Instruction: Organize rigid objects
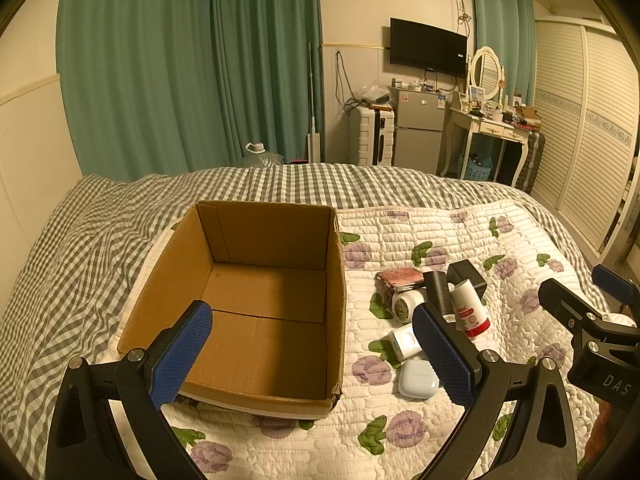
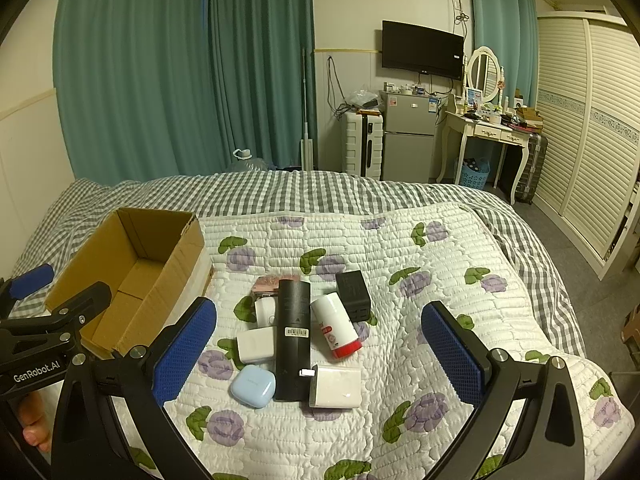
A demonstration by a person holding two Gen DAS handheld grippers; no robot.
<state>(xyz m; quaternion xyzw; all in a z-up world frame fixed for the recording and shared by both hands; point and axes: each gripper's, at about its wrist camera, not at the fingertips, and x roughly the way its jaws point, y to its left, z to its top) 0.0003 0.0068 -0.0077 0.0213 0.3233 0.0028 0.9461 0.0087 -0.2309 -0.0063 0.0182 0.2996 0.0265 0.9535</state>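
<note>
Looking down at a bed with a white quilt printed with purple flowers, laid over a grey checked cover. Both grippers are spread wide with nothing between the fingers: the left gripper hangs over the near edge of an open cardboard box, which sits empty on the left part of the quilt, and the right gripper hangs above a small pile of stuff just to the right of that box. The pile is all bunched together and touching: a long black remote lies down the middle, a white tube with a red cap tilted along its right side, a black charger block beyond that, and a pink case poking out at the far left end. On the remote's left are 2 white bits, a round one and a white adapter, then a pale blue earbud case closest to the camera, and a white power brick with a metal plug tip against the remote's near end. Some fingertips of the person show at the bottom left of the right wrist view. Teal curtains in the back.
</note>
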